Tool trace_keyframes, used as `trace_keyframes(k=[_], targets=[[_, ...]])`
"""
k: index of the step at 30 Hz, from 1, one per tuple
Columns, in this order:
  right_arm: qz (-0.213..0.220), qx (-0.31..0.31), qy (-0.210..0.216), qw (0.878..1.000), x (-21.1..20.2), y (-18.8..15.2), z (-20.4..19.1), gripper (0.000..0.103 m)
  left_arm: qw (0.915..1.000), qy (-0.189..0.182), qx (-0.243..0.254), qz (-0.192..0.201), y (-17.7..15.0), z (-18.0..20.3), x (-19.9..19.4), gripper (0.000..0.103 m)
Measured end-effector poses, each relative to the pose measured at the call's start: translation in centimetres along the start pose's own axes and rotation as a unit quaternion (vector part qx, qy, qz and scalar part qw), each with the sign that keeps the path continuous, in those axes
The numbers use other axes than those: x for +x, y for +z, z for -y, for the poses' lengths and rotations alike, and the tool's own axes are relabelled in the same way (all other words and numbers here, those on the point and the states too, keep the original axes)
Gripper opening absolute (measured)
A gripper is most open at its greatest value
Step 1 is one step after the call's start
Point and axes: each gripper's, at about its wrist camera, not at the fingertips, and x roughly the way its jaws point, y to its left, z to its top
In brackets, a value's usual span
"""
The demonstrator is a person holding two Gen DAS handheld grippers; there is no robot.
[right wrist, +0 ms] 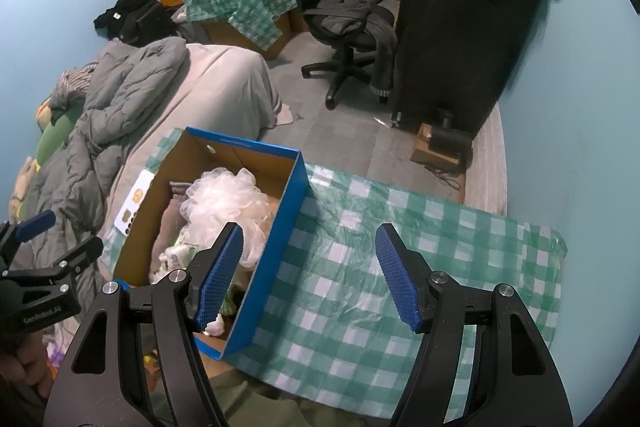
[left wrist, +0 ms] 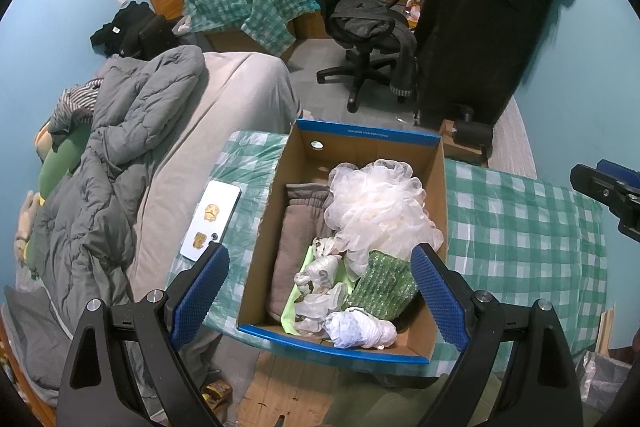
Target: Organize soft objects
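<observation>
A cardboard box with a blue rim [left wrist: 332,343] stands on a table under a green checked cloth [left wrist: 520,227]. Inside lie a white mesh puff [left wrist: 380,207], a folded taupe towel [left wrist: 296,239], a green bubbly bundle [left wrist: 384,283] and crumpled white bags [left wrist: 356,331]. My left gripper [left wrist: 320,291] hovers over the box's near end, open, its pads touching nothing. My right gripper [right wrist: 310,275] is open and empty above the box's blue side wall [right wrist: 276,247] and the cloth [right wrist: 400,235]. The puff [right wrist: 224,199] shows past its left finger. Each gripper appears at the other view's edge [left wrist: 608,195] [right wrist: 48,251].
A white phone [left wrist: 210,215] lies on the cloth left of the box. A bed with a grey duvet [left wrist: 120,147] runs along the left. Beyond the table are an office chair [left wrist: 360,27], a tall rack hung with black coats [left wrist: 480,19] and a small cardboard box [right wrist: 436,147] on the floor.
</observation>
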Motion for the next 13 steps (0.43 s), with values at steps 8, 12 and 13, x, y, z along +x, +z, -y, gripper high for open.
trace_keyframes(k=[8, 12, 13], targets=[[-0.001, -0.001, 0.001, 1.0, 0.07, 0.08, 0.02, 0.068, 1.0, 0.002, -0.003, -0.001, 0.03, -0.09, 0.13, 0.093], [-0.002, 0.0, 0.001, 1.0, 0.05, 0.07, 0.0, 0.068, 1.0, 0.002, -0.003, -0.002, 0.05, -0.08, 0.13, 0.093], [-0.002, 0.0, 0.001, 1.0, 0.01, 0.04, -0.03, 0.068, 1.0, 0.002, -0.003, -0.003, 0.04, -0.23, 0.14, 0.093]])
